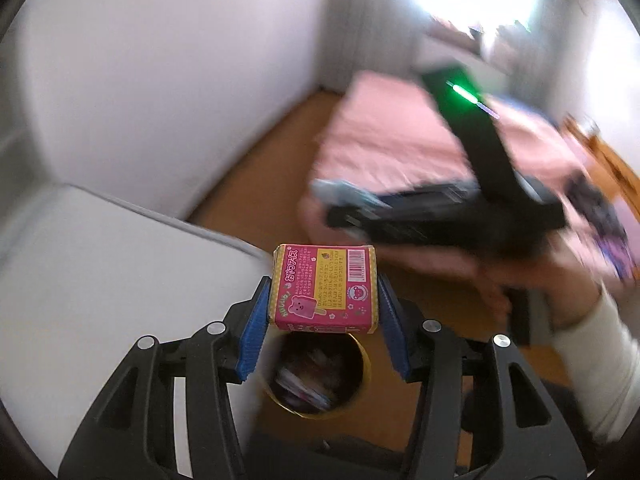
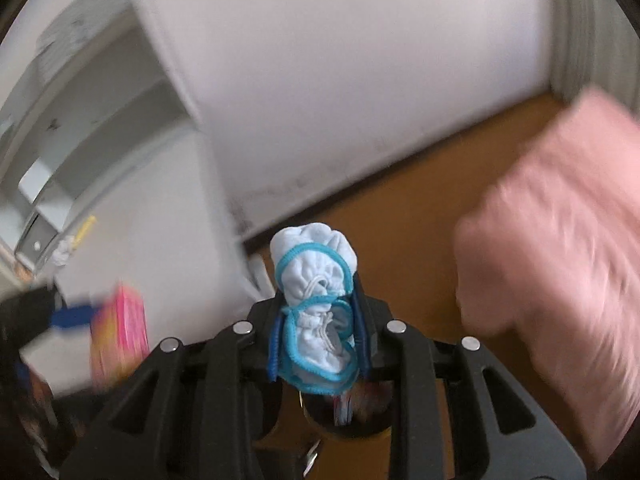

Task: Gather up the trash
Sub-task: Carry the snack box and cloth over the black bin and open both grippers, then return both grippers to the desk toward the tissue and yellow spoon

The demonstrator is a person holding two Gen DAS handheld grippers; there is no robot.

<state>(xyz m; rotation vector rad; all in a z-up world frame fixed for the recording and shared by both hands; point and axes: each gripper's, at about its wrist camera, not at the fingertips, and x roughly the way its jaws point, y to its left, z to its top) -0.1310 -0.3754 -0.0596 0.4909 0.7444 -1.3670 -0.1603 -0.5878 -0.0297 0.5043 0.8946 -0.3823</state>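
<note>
Left gripper [image 1: 324, 304]: blue-padded fingers [image 1: 254, 336] partly spread and pressed against both sides of a pink and yellow snack box [image 1: 325, 289], held clear of any surface. Directly beneath the box, on the wooden floor [image 1: 276, 152]: a round yellow-rimmed bin [image 1: 362, 390], open at the top, with wrappers inside. To the left of bin and box: a pale grey cushioned seat [image 1: 100, 280]. Further off to the right: the other gripper, blurred, carried by a hand [image 1: 520, 280] in a white sleeve [image 1: 600, 360]. Beyond that: a bed with a pink cover [image 1: 392, 136], then white wall.

Right gripper [image 2: 318, 316]: fingers [image 2: 362, 320] drawn close together and clamped on a crumpled white face mask with light blue edging [image 2: 316, 304], its ear loops bunched at the middle. Below the mask, between the gripper's arms: part of the bin's dark opening [image 2: 348, 404]. At the left edge: the snack box, blurred, before a white cabinet [image 2: 132, 240]. To the right: the pink bed cover [image 2: 560, 248]. Farthest: floor and white wall.
</note>
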